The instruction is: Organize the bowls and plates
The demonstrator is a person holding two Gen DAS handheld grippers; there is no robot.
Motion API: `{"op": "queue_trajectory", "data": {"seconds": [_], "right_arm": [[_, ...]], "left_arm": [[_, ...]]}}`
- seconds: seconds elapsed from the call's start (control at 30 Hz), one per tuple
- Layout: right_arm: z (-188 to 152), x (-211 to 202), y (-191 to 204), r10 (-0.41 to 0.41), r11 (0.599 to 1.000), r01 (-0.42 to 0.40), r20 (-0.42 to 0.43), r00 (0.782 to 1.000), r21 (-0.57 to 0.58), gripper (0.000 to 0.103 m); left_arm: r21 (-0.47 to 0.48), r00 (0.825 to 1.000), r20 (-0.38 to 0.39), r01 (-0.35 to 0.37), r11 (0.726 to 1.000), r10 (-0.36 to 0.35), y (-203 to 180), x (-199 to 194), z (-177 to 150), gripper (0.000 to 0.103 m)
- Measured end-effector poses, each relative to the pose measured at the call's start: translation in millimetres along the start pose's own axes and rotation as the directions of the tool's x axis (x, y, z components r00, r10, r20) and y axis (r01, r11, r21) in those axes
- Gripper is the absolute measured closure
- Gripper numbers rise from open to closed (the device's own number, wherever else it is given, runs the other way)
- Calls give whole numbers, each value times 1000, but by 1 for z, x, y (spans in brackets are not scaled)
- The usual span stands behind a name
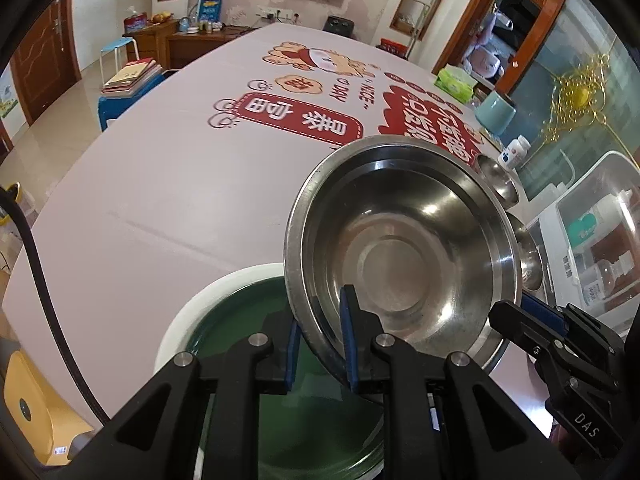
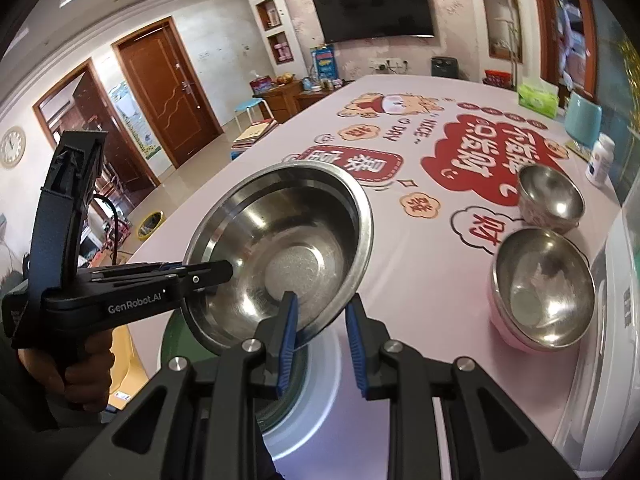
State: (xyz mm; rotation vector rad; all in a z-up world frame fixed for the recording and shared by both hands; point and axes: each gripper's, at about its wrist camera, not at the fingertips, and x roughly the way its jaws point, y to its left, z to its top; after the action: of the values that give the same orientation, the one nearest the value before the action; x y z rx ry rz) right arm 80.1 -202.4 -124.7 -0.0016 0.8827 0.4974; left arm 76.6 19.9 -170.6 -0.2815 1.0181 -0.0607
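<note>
The left hand-held gripper [image 1: 320, 344] pinched the shiny, slippery round steel bowl [image 1: 400, 248] by its thin rim; the right hand-held gripper [image 2: 322, 344] stood apart.

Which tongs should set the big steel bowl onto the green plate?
Left. The left tongs already clamp the steel bowl rim, tilted above the green plate. The right tongs look open around its rim.

Steel dish [image 1: 404, 252] tilted over green plate [image 1: 240, 312], two steel bowls [image 2: 542, 284] beside
</note>
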Motion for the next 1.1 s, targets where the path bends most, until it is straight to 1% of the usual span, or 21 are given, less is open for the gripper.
{"op": "queue_trajectory", "data": {"seconds": [0.3,0.53,0.73,1.1], "right_arm": [[4,6,42,38,997,-39,-5,999,-72,79],[7,18,73,71,992,-73,-23,997,-101,79],[12,35,97,90,989,-95,-49,995,-111,79],[15,74,140,116,988,-127,-115,987,-91,79]], "left_arm": [[-58,999,36,-25,998,27,36,-29,-13,88],[-97,998,37,-54,994,58,67,-44,-19,88],[-120,996,21,-78,990,81,96,-52,-22,87],[-140,991,-54,-129,982,123,150,-53,-24,86]]}}
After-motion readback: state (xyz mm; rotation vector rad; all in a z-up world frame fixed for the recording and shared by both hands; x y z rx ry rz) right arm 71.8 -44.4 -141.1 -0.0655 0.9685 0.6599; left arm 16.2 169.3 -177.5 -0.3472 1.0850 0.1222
